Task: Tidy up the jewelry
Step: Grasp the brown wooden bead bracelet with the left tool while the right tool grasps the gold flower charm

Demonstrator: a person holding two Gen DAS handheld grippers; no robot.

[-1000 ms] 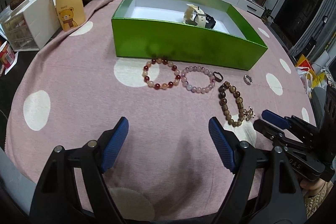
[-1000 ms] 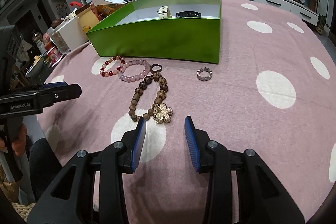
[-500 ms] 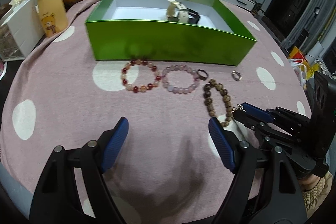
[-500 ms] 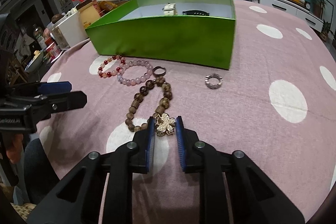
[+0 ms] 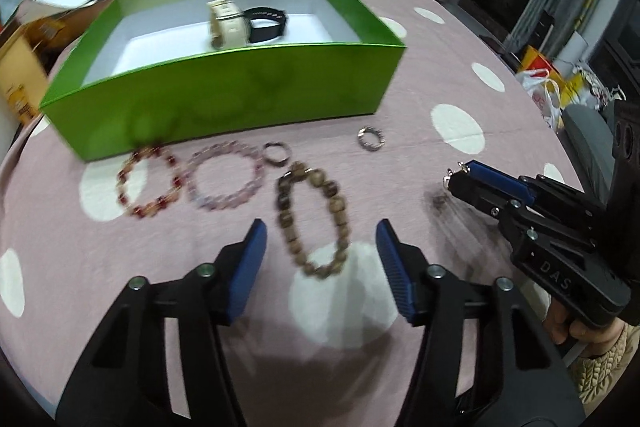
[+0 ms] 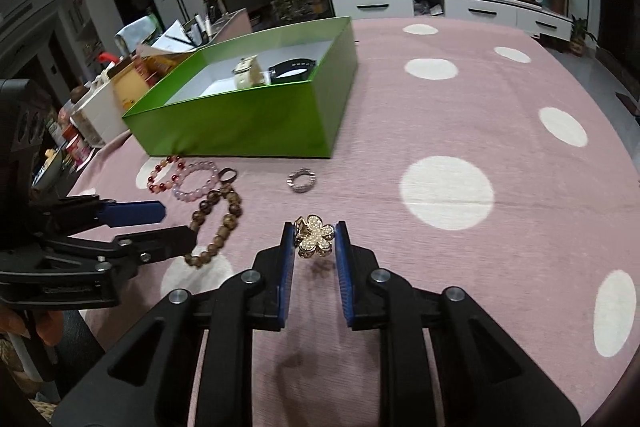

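Two watches [image 5: 244,23] are already parked in the green box [image 5: 224,95]. A gold flower clip [image 6: 315,237] is pinched by the right gripper [image 6: 312,247], lifted off the cloth. The left gripper [image 5: 320,255], jaws just narrowing but still spread, is poised over the wooden bead bracelet [image 5: 314,219]. Two bead bracelets and two rings are left near the box.

A green box [image 5: 224,95] stands on a pink cloth [image 6: 460,131] patterned with white dots.

left wrist view motion-blurred: bead bracelets [image 5: 146,183] smeared; watches [image 5: 228,25] in green box [image 5: 224,95] half hidden by its wall.
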